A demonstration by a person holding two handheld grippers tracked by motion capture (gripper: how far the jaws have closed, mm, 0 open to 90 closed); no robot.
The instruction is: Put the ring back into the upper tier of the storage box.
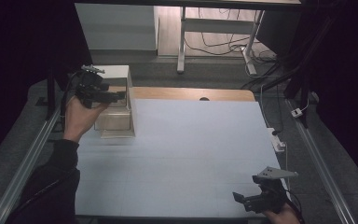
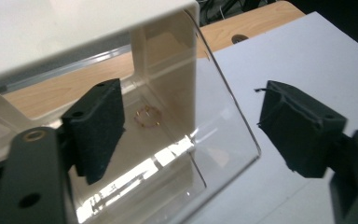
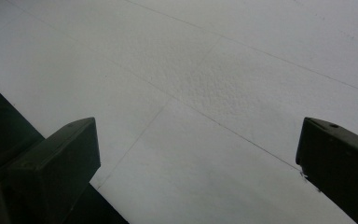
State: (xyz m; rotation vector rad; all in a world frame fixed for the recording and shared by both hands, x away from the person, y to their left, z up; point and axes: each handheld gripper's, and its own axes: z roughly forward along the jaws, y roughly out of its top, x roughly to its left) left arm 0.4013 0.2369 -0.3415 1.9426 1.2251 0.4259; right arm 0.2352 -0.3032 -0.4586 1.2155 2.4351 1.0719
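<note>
High view: the left gripper [image 1: 116,96] is hovering at the far left of the table, held by the person's left hand [image 1: 78,116], jaws pointing right toward a white box with a clear front panel [image 1: 116,100] that is standing at the far-left edge of the pale blue mat [image 1: 182,154]. The gripper tips are sitting right at the box's open upper part; whether they touch it I cannot tell from here. The right gripper [image 1: 238,198] is resting low at the near right corner of the mat, well apart from the box, with its grey plate on top and jaws pointing left. Left gripper view: the left gripper [image 2: 191,130] is showing both black pads spread wide with nothing pinched between them. The clear panel [image 2: 223,140] of the box is standing tilted in the gap between the jaws, nearer the left pad, which is sitting inside or just at the box opening; the right pad is hanging outside over the mat. A small gold ring-like item [image 2: 147,115] is lying on the box floor, beyond the left pad, untouched. White lid edge is running across the top. Right gripper view: the right gripper [image 3: 198,158] is holding its jaws wide apart, gripping nothing, with bare mat [image 3: 214,70] beneath.
</note>
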